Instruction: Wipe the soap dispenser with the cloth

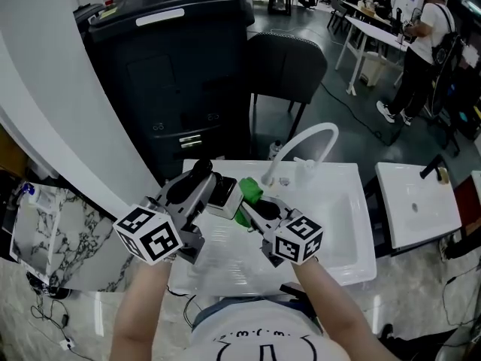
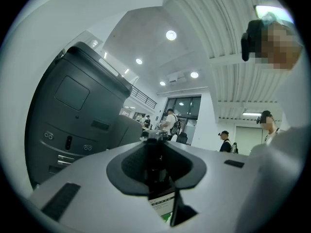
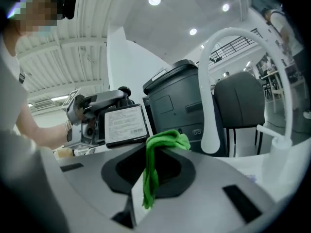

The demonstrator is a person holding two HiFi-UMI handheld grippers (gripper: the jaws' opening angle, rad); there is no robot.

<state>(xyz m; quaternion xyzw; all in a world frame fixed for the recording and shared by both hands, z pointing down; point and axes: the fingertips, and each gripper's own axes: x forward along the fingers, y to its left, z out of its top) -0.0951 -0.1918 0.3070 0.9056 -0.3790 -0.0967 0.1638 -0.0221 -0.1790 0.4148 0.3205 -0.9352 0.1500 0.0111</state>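
Note:
Over the white sink (image 1: 342, 239) in the head view, my left gripper (image 1: 213, 188) is shut on the soap dispenser (image 1: 224, 195), a dark bottle with a white label. It holds the bottle level. My right gripper (image 1: 252, 210) is shut on a green cloth (image 1: 250, 193), and the cloth's bunched end lies right beside the dispenser. In the right gripper view the cloth (image 3: 154, 163) hangs out of the jaws, with the dispenser's label (image 3: 125, 124) just beyond it at the left. In the left gripper view only a strip of the label (image 2: 162, 204) shows between the jaws.
A curved white faucet (image 1: 304, 143) rises at the sink's back edge, close behind both grippers. A large black machine (image 1: 173, 59) and a dark chair (image 1: 286, 66) stand behind the sink. A second white basin (image 1: 415, 201) is at the right. People stand far back right.

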